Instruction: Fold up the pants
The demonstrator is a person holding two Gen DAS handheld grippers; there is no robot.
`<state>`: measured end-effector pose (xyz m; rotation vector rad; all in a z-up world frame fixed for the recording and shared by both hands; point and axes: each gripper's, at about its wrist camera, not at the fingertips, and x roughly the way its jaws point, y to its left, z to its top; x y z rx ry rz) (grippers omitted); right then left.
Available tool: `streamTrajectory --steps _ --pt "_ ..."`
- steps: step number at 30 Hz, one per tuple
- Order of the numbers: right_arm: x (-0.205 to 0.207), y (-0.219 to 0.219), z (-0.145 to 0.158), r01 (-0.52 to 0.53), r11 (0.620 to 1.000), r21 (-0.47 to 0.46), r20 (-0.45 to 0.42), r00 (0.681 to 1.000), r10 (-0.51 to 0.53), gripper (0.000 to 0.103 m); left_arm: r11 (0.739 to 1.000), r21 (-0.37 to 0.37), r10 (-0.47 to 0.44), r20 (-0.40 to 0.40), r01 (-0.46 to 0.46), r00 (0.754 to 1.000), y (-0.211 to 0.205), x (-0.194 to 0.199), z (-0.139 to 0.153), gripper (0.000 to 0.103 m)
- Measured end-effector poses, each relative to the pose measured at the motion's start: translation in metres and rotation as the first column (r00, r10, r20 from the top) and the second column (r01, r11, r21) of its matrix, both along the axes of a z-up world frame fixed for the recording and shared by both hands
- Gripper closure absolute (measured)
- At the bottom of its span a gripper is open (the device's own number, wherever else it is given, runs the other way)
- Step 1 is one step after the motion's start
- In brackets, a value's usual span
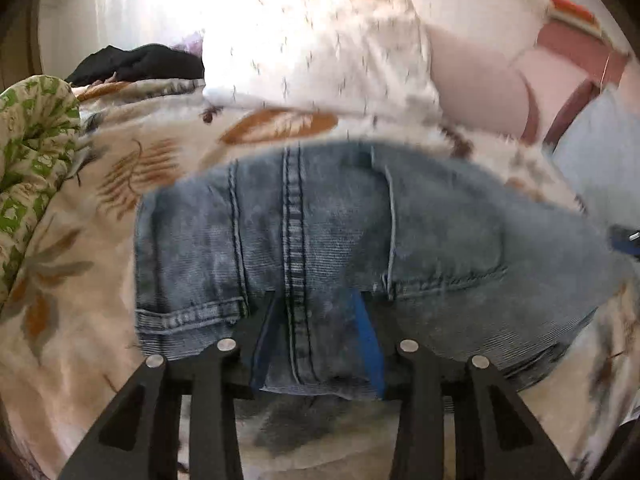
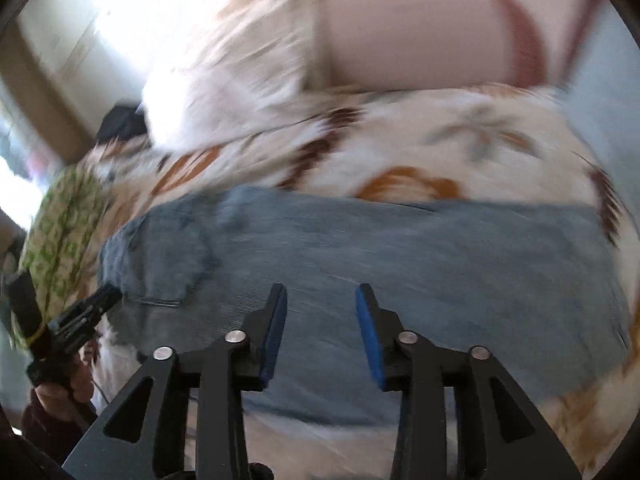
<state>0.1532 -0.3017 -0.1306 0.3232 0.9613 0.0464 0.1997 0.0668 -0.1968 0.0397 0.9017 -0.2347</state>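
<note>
Folded blue jeans (image 1: 360, 240) lie across a floral bedsheet (image 1: 120, 160), back pocket and centre seam facing up. My left gripper (image 1: 316, 300) sits at their near edge. Its jaws stand apart, and a flap of denim with the seam fills the gap and covers part of the blue pads (image 1: 366, 328). In the right wrist view the jeans (image 2: 400, 260) spread wide and blurred. My right gripper (image 2: 322, 292) hovers over their near part, open with nothing between its fingers. The left gripper (image 2: 108, 294) shows at the jeans' left end, held by a hand (image 2: 52, 392).
A green-patterned cloth (image 1: 36, 140) is bunched at the left. A black garment (image 1: 140, 64) lies at the back left. A white dotted pillow (image 1: 320, 48) and a pink one (image 1: 480, 76) sit behind the jeans. Bare sheet (image 2: 440, 148) lies between them.
</note>
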Motion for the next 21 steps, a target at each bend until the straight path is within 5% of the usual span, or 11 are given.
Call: streamTrajectory --steps 3,10,15,18,21 --pt "-0.019 -0.049 -0.015 0.126 0.990 0.069 -0.017 0.992 -0.125 0.057 0.991 0.130 -0.030 0.068 0.021 0.997 -0.017 -0.008 -0.002 0.060" --pt "-0.035 -0.110 -0.057 0.276 0.945 0.173 -0.083 0.961 -0.266 0.058 0.998 0.058 -0.012 0.081 0.007 0.997 0.001 -0.017 0.007 0.060" --pt "-0.057 -0.145 -0.036 0.289 0.903 0.317 0.020 0.950 -0.311 0.057 0.996 0.080 -0.045 0.160 0.032 0.986 -0.024 -0.039 0.040 0.060" --pt "-0.082 -0.174 -0.021 0.323 0.847 0.422 0.081 0.918 -0.389 0.048 0.993 0.034 -0.113 0.169 0.109 0.979 -0.058 -0.043 0.068 0.058" --pt "-0.101 -0.197 -0.025 0.367 0.781 0.506 0.061 0.888 -0.456 0.046 0.983 0.006 -0.183 0.153 0.184 0.971 -0.102 -0.037 0.092 0.042"
